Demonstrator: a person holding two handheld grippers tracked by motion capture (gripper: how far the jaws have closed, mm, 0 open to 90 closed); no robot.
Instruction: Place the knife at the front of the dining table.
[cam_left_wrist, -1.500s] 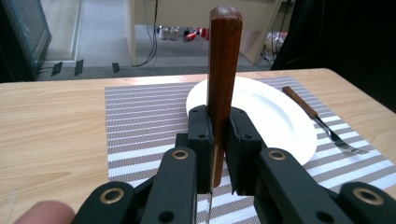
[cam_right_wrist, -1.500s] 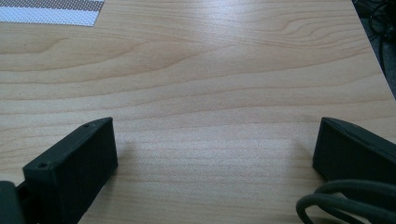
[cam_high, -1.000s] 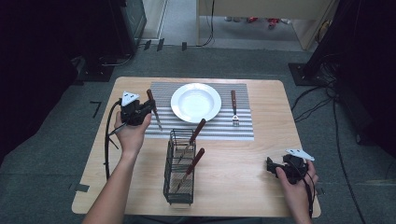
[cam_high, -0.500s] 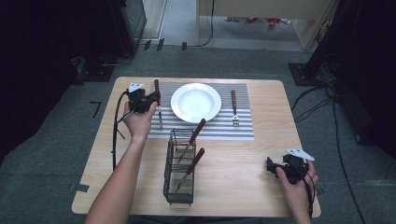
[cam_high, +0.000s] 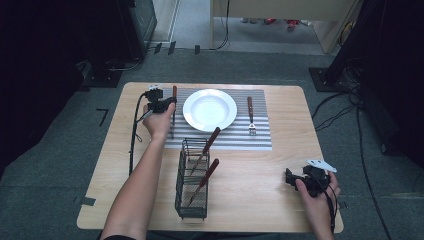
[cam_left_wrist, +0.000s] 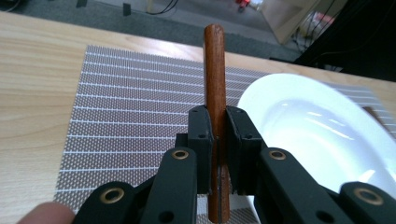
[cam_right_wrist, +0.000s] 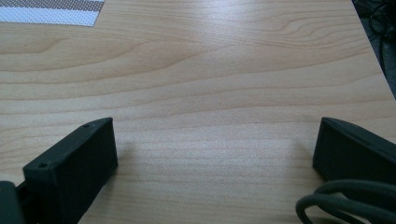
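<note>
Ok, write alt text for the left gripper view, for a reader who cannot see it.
The left gripper has its two black fingers shut on a brown wooden handle, which points away along the striped placemat. A white plate sits just to the right on the mat, with the wooden table around it.

I count one table (cam_high: 280, 165), one placemat (cam_high: 260, 137) and one plate (cam_high: 210, 110). There is one fork (cam_high: 251, 116), and one wooden-handled utensil (cam_left_wrist: 215, 88) sits in my left gripper (cam_high: 165, 106). One wire caddy (cam_high: 192, 187) holds two more utensils (cam_high: 205, 177). I have two grippers; the right (cam_high: 300, 180) is the second.
</note>
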